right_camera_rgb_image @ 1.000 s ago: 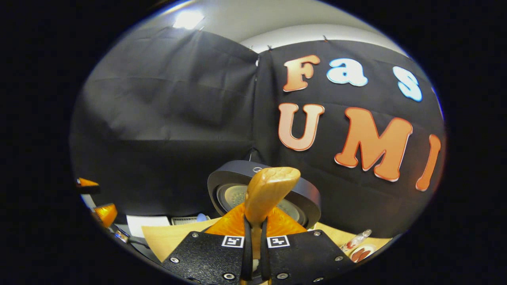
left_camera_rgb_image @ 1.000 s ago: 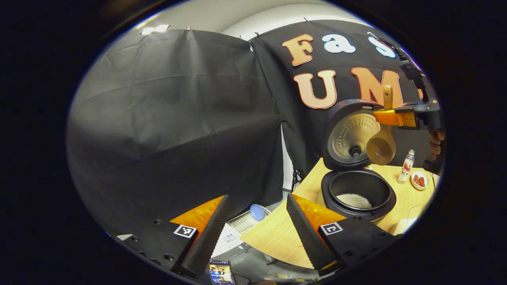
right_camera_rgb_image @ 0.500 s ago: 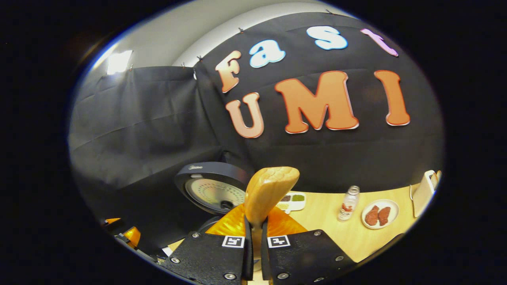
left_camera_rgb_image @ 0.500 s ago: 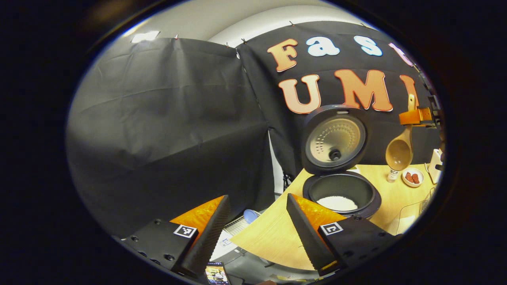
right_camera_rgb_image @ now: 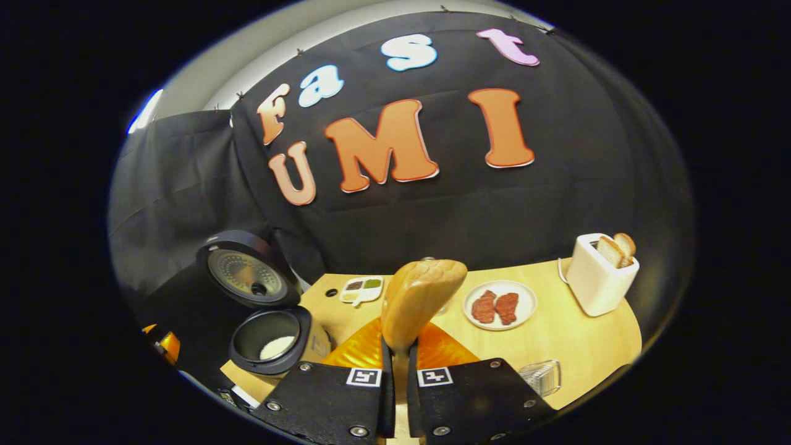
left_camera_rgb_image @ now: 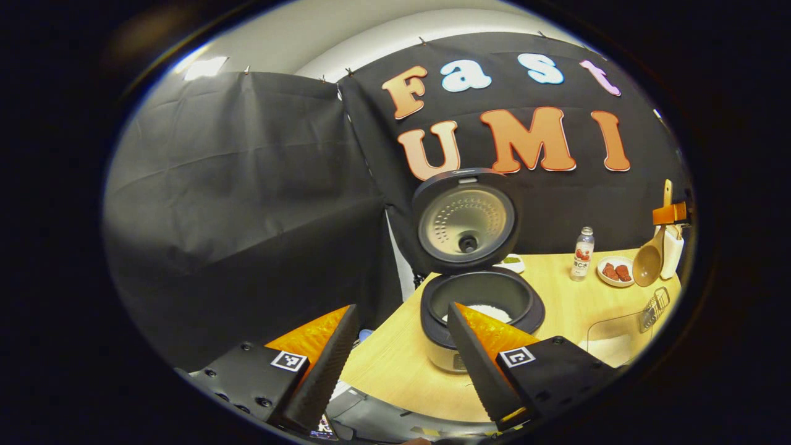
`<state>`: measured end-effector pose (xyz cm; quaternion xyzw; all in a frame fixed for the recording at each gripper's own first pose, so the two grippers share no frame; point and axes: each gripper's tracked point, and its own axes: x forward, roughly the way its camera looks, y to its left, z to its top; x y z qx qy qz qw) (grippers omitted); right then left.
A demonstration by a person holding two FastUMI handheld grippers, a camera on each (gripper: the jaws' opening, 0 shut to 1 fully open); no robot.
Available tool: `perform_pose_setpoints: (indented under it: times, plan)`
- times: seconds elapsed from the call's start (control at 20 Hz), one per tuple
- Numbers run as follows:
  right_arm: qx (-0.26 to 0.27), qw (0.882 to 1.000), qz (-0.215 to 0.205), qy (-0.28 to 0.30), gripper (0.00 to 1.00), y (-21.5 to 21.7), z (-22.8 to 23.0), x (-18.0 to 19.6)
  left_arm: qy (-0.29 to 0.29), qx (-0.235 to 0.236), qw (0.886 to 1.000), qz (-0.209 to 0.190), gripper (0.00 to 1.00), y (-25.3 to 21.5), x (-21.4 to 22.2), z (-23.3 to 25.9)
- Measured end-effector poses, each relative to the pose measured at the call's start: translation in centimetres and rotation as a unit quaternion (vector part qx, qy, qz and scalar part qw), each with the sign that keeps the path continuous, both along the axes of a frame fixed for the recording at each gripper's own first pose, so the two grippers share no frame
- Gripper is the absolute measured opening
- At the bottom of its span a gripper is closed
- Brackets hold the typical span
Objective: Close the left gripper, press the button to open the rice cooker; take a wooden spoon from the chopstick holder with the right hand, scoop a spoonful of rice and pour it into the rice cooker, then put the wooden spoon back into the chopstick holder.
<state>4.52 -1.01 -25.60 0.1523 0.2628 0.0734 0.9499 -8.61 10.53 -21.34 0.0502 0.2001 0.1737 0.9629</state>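
The left claw [left_camera_rgb_image: 395,364] hangs with its fingers spread wide and nothing between them, while the right claw [right_camera_rgb_image: 395,371] is raised, fingers pinched tight on the spoon [right_camera_rgb_image: 417,300] handle.

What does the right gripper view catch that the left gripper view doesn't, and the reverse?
Right gripper view adds: bread slices in the toaster, and the right tongs clamped on the wooden spoon handle. Left gripper view adds: the spoon's bowl, the bottle, the open left tongs. Shared: open rice cooker with rice inside, plate of two reddish pieces.
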Motion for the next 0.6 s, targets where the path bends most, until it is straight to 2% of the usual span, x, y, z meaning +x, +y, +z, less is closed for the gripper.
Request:
perform_pose_setpoints:
  times: [0.15,0.25,0.3,0.35,0.6]
  plan:
    - [-0.008,0.999,-0.031,0.014,0.07,-4.2,-1.7,-1.2,0.004,-0.017,1.000,-0.014,0.97,-2.4,-0.1,0.2]
    - [-0.013,0.998,-0.050,0.026,0.07,-6.6,-3.1,-1.9,0.004,-0.015,1.000,-0.021,1.00,-3.9,-0.1,0.6]
    - [-0.014,0.998,-0.056,0.032,0.07,-7.7,-3.8,-2.3,0.002,-0.012,1.000,-0.024,0.97,-4.6,-0.1,0.9]
    - [-0.014,0.997,-0.062,0.038,0.07,-8.6,-4.3,-2.7,0.002,-0.010,1.000,-0.027,1.00,-5.2,-0.1,1.1]
    - [-0.019,0.994,-0.090,0.055,0.07,-12.4,-7.4,-3.5,0.010,-0.013,0.999,-0.036,0.97,-8.5,-0.6,1.2]
